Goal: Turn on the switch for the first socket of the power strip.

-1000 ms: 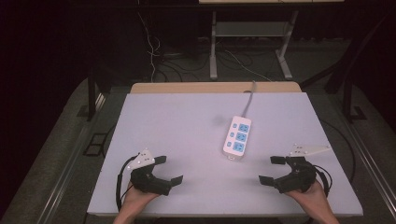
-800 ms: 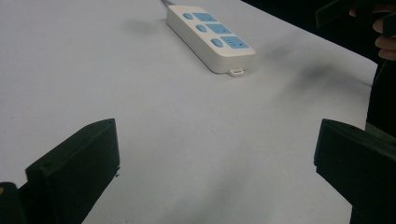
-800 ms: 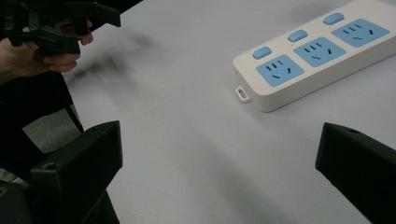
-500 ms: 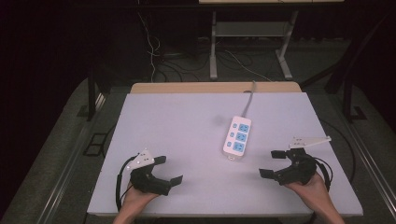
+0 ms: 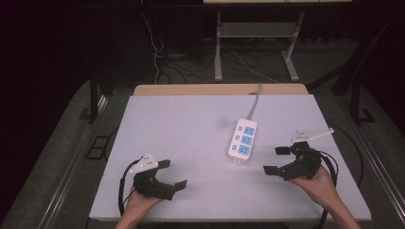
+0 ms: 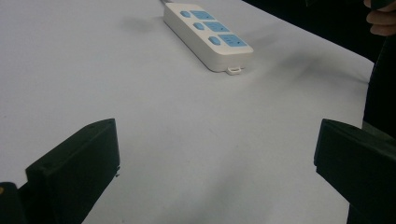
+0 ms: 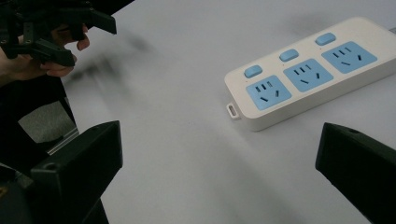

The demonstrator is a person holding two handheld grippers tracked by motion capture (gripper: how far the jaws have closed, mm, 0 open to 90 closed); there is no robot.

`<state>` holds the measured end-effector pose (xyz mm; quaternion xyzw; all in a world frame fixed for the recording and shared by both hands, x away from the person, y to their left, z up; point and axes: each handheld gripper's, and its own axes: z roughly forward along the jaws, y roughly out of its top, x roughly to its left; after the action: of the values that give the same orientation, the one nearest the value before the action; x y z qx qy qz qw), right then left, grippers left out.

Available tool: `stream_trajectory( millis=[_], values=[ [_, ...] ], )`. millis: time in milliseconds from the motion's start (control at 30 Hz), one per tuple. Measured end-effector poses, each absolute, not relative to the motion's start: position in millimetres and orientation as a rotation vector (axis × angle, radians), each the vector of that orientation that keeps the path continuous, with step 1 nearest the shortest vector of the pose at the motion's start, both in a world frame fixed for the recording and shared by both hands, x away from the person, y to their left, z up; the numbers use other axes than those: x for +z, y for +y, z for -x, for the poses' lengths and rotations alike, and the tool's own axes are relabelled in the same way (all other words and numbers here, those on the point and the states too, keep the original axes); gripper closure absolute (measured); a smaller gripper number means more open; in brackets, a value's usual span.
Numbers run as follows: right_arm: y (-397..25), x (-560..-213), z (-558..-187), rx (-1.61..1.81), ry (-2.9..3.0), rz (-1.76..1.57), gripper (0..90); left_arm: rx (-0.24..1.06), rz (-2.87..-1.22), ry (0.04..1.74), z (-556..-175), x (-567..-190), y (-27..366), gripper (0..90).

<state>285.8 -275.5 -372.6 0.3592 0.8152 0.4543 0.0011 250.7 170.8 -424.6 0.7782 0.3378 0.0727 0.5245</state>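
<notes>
The bench (image 5: 200, 143) is lying bare and white, apart from one thing right of its middle: a strip (image 5: 242, 141), white with three blue sockets and three blue switches, running near to far with its grey cord (image 5: 254, 99) going off the far edge. Its near end is carrying a small hanging tab, seen plainly in the right gripper view (image 7: 232, 111).

The right claw (image 5: 276, 160) is hovering at the near right, just right of the strip's near end, with its jaws standing wide apart and nothing between them. It is pointing left, towards the strip. The left claw (image 5: 172, 174) is resting at the near left, well apart from the strip, its jaws likewise spread and holding nothing.

Judging from this, the right claw is the one going for the strip. The body is smooth, hard and rounded at its edges, so a pinch taken too near the end or on a corner is likely to slide off. A sideways nudge before the jaws close could spin the strip on the slick bench, and the cord is likely to drag against any lift. A jaw landing on a switch could also press it.
</notes>
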Motion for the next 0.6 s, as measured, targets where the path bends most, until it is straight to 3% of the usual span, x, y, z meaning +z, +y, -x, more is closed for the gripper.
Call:
stream_trajectory(
  millis=[600],
  values=[
    [-269, -359, -308, 1.374, 2.619, -1.101, 0.2, 0.17, -1.859, 0.809, -251, -425, 171, 0.0]
  ],
)
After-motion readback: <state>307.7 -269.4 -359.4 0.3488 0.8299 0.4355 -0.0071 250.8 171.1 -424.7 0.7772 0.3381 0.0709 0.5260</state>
